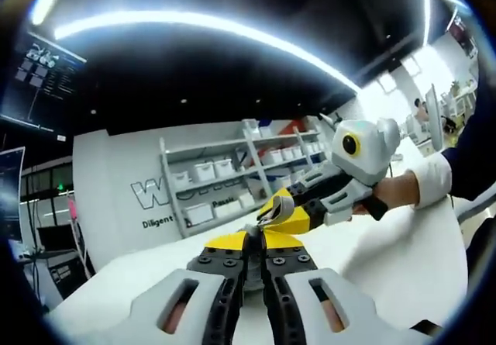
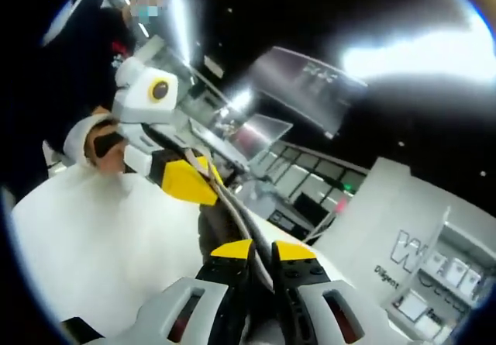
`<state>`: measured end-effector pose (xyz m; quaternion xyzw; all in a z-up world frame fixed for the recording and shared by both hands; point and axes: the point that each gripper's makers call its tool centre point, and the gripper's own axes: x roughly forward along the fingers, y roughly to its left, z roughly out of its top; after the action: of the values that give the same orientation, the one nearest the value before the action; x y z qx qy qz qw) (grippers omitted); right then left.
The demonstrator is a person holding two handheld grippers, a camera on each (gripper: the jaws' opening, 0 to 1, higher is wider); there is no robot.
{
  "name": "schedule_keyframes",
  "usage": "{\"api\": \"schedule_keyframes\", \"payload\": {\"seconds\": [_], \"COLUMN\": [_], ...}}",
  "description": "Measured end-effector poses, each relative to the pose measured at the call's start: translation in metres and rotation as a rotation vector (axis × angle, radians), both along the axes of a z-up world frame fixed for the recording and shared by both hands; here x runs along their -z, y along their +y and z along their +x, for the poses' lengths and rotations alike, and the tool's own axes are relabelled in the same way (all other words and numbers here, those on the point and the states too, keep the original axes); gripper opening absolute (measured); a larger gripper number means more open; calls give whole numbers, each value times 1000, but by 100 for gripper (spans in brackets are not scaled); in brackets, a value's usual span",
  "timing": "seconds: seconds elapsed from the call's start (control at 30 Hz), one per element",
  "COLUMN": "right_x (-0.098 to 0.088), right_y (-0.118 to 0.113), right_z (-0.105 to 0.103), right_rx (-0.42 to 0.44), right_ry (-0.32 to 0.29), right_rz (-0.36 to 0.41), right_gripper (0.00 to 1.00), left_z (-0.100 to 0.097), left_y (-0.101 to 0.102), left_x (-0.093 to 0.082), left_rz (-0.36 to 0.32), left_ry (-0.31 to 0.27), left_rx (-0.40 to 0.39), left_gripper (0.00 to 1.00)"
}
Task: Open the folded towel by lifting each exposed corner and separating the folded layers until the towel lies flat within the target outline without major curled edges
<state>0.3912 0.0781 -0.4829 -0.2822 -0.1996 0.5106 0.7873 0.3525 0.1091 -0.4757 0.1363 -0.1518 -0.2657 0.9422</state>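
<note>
Left gripper view: the left gripper, jaws pressed together, and the right gripper meet above the white towel; what they pinch is hidden.

Right gripper view: the right gripper, tips nearly closed, pinches a thin towel edge stretching to the left gripper.

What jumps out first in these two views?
The yellow-tipped jaws: in the left gripper view the left gripper rises from the bottom, jaws together, with the right gripper reaching in from the right, held by a gloved hand. Both meet on the white towel, pinching an edge of it lifted off the surface. Behind stands a white shelf unit of bins.
</note>
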Motion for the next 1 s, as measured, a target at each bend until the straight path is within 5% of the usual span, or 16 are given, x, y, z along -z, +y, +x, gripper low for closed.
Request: {"api": "schedule_keyframes", "payload": {"seconds": [1.0], "right_x": [6], "right_y": [-10], "right_z": [26], "right_rx": [109], "right_ry": [-2], "right_rz": [-46], "right_gripper": [8], "left_z": [-13], "left_y": [-12], "left_x": [-11], "left_rz": [23], "left_ry": [-70], "left_rx": [65], "left_gripper": [5]}}
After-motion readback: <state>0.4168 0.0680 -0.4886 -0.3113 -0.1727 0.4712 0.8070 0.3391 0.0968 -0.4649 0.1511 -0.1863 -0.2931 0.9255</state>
